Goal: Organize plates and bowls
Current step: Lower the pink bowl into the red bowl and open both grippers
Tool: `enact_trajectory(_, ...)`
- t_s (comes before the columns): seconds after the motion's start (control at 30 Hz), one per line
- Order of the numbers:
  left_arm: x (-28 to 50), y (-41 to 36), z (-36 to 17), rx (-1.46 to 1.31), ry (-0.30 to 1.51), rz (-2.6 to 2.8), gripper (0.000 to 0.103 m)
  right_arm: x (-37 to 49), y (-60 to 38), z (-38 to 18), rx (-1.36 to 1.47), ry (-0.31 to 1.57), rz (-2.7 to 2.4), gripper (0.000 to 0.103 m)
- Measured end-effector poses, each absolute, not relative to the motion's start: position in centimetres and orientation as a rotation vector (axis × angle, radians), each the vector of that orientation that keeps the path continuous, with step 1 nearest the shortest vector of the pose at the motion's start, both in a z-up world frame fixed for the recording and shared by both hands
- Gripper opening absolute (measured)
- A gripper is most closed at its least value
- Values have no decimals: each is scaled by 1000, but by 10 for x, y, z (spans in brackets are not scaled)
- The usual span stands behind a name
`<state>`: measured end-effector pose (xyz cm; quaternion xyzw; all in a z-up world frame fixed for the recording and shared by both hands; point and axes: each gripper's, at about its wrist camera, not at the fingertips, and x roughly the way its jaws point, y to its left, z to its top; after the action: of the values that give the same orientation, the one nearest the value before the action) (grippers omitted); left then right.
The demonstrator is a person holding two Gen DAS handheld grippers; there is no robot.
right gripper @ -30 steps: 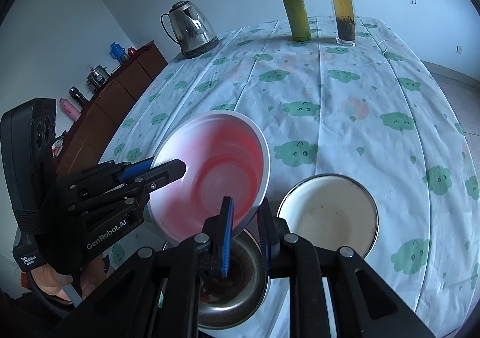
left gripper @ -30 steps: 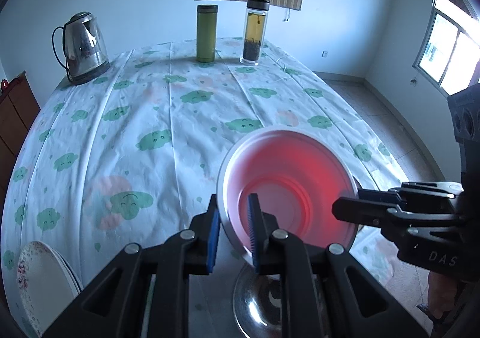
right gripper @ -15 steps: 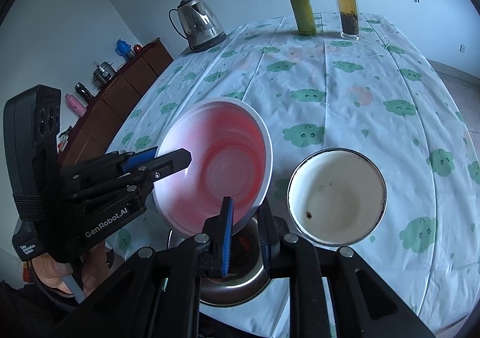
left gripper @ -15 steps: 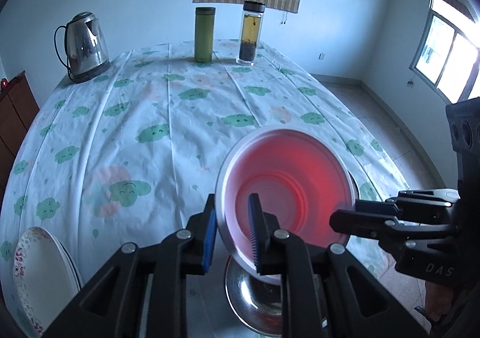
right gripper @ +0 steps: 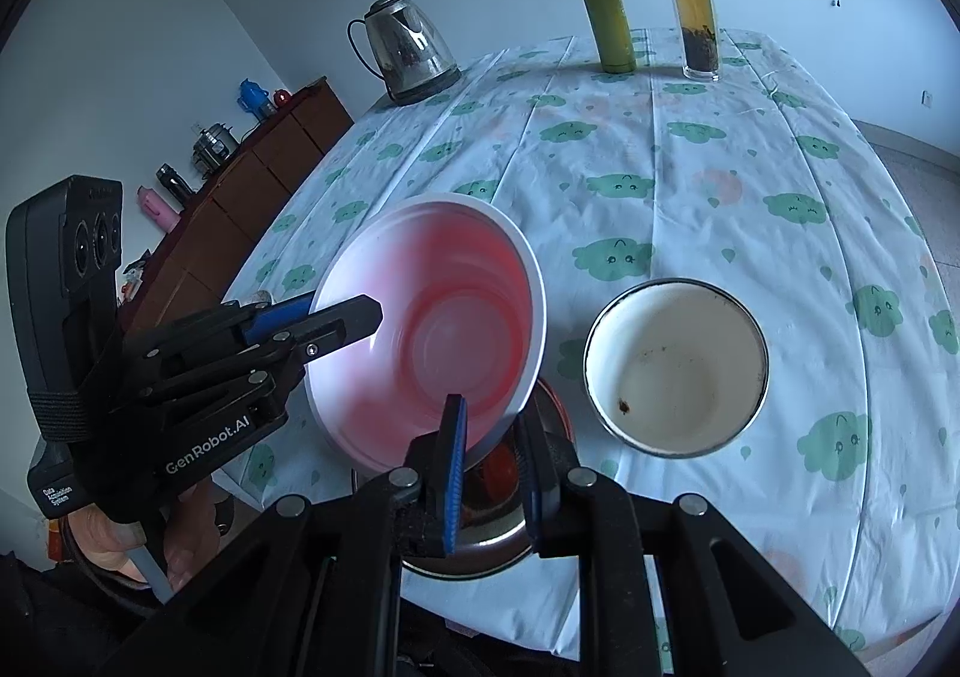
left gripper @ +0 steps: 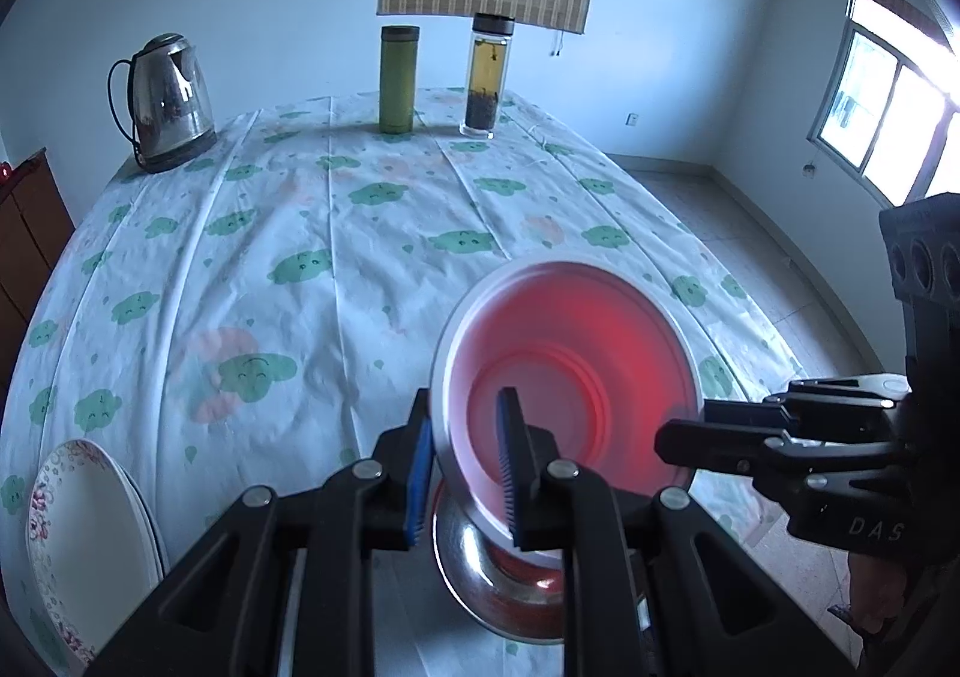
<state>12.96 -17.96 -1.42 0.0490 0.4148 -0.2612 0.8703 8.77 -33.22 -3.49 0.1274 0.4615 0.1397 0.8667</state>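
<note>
A white bowl with a red inside (left gripper: pixel 576 377) (right gripper: pixel 444 329) hangs tilted above a steel bowl (left gripper: pixel 510 587) (right gripper: pixel 480 521) at the table's near edge. My left gripper (left gripper: pixel 465 467) is shut on the red bowl's near rim; it shows at the left in the right wrist view (right gripper: pixel 336 317). My right gripper (right gripper: pixel 492 437) is shut on the opposite rim; it shows at the right in the left wrist view (left gripper: pixel 678 425). A cream enamel bowl (right gripper: pixel 678 365) stands to the right. Stacked white plates (left gripper: pixel 84 545) lie at the near left.
The round table (left gripper: pixel 336 233) has a cloud-print cloth. At its far side stand a steel kettle (left gripper: pixel 168 101), a green flask (left gripper: pixel 397 77) and a glass tea bottle (left gripper: pixel 486 77). A brown cabinet (right gripper: pixel 240 185) with small items stands left.
Both grippers have lifted the red bowl a little higher above the steel bowl and drawn back toward the table's near edge. Grips are unchanged.
</note>
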Motion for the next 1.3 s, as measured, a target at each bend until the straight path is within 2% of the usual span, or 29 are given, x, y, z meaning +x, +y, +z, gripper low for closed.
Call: enact_trajectory(1.3, 102, -180, -50, 132, 970, -576, 16, 64, -334, -73, 321, 1076, 316, 19)
